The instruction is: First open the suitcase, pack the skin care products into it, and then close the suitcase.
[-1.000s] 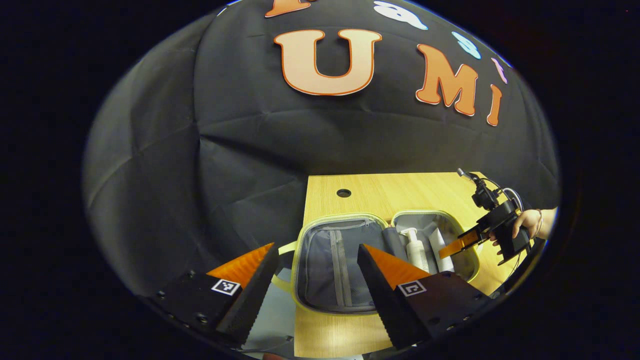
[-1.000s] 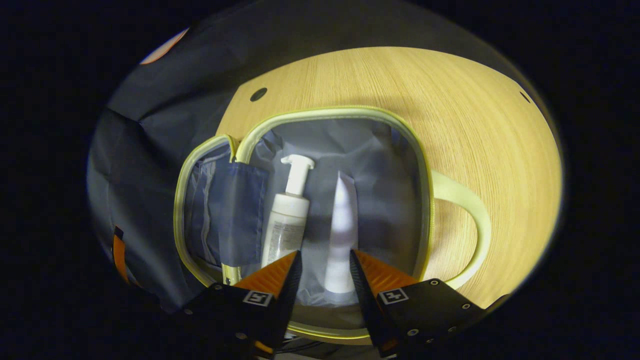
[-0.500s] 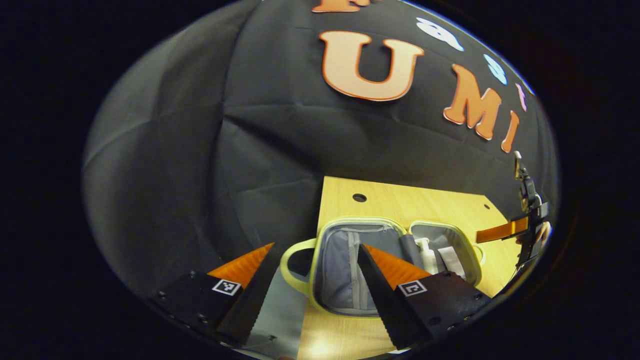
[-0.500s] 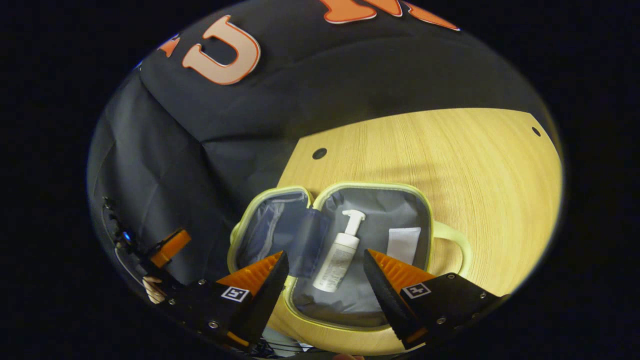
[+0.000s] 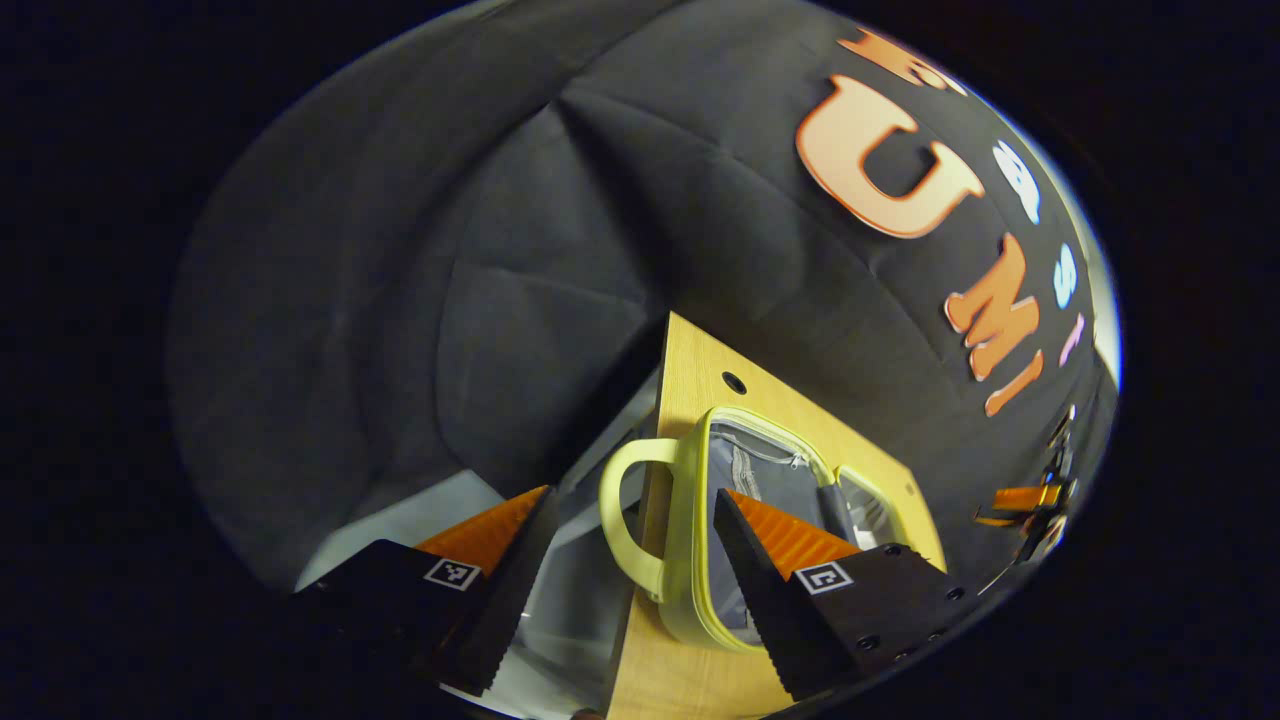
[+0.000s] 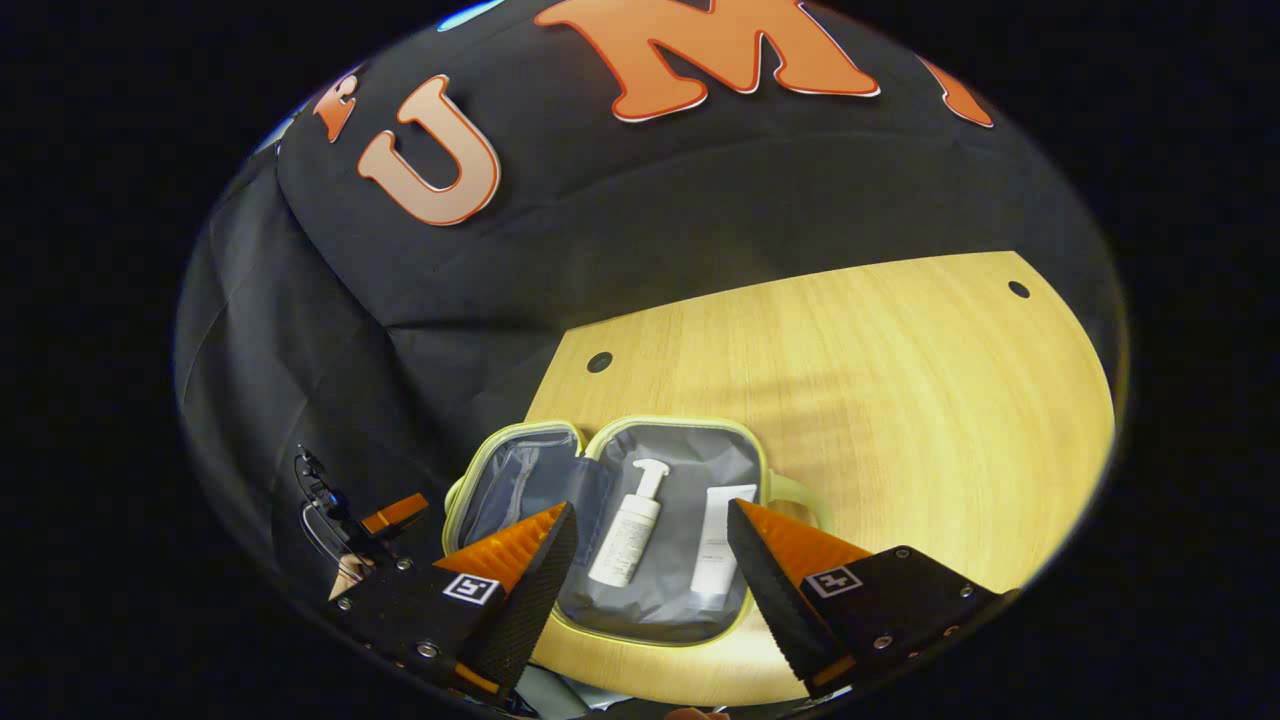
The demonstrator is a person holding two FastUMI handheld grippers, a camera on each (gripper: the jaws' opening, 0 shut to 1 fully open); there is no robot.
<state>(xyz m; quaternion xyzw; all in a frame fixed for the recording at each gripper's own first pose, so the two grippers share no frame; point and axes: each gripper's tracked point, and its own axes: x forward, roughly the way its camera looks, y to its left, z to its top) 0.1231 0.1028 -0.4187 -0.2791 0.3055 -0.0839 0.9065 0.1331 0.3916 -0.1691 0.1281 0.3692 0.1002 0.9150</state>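
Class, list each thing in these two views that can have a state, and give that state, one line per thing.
Pale green zip-up suitcase: open, both halves flat on the wooden table.
White pump bottle: lying in the right half.
White squeeze tube: lying beside it, same half.
Left gripper: jaws open, empty.
Right gripper: jaws open, empty, above the suitcase.

The left gripper [image 5: 630, 540] hangs tilted, jaws spread wide and empty. The right gripper [image 6: 650, 545] hovers level, jaws likewise wide apart, gripping nothing.
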